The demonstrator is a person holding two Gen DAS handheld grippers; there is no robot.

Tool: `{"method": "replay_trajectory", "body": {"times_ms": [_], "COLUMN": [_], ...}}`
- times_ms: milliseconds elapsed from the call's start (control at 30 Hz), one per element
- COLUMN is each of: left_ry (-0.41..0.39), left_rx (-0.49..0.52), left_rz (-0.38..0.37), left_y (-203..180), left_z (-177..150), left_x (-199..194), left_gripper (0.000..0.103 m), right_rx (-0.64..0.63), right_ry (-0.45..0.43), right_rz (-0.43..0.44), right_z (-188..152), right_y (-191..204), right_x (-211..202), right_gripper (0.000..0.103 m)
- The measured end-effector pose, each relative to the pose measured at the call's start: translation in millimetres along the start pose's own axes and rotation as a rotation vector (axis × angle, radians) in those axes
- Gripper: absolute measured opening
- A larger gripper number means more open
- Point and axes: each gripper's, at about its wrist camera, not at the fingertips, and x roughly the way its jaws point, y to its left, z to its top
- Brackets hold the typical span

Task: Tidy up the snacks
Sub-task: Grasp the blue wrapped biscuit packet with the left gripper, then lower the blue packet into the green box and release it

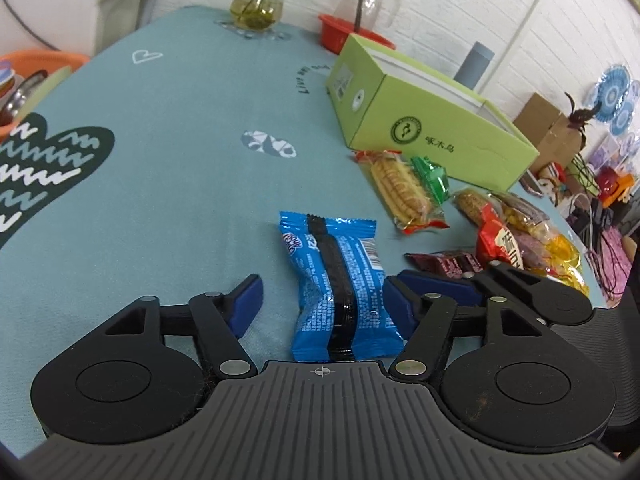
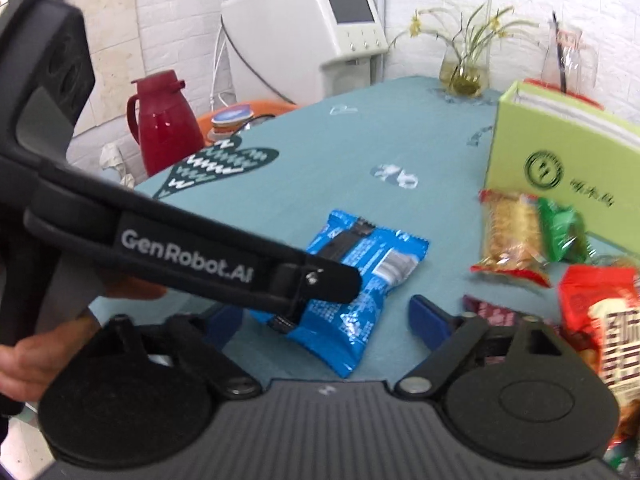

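Blue snack packet point(image 1: 338, 286) flat on counter point(image 1: 180, 160), left of snack pile, between spread, non-touching pads of left hand-held gripper point(image 1: 320, 304); right hand-held gripper point(image 2: 324, 320) spread just beside.

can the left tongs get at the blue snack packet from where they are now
Probably yes. The blue snack packet already lies between the open fingers of the left tongs, flat on the tablecloth, with nothing over it. The right tongs hover close beside and might crowd it.
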Motion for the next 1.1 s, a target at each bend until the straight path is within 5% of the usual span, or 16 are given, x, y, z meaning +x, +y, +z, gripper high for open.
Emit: {"method": "replay_trajectory", "body": {"times_ms": [33,67,100,300,633,867,1100], "left_ry": [-0.002,0.005,0.015,-0.003,-0.085,-0.097,-0.046], "left_rx": [0.009,0.019,0.017,0.023,0.127,0.217,0.269], "left_rz": [0.000,-0.019,-0.043,-0.026,-0.083,-0.133,-0.118], "left_y": [0,-1,-1,-12,-79,-140,-172], "left_z": [0,-1,-1,4,60,140,207], "left_x": [1,2,2,-4,6,63,150], "left_gripper": [0.040,0.015,0.013,0.012,0.012,0.012,0.015], "right_rx": [-0.019,-0.038,-0.043,0.057,0.087,0.082,0.078], "right_ry": [-0.016,-0.018,-0.019,-0.056,-0.204,-0.214,-0.121], "right_rz": [-0.009,-0.018,-0.032,0.020,-0.106,-0.212,-0.262], "right_z": [1,1,2,9,36,83,125], "right_y": [0,3,4,-18,-64,-151,-229], "right_x": [1,2,2,-10,-52,-60,-20], "right_gripper": [0.077,0.070,0.069,0.063,0.066,0.067,0.070]}}
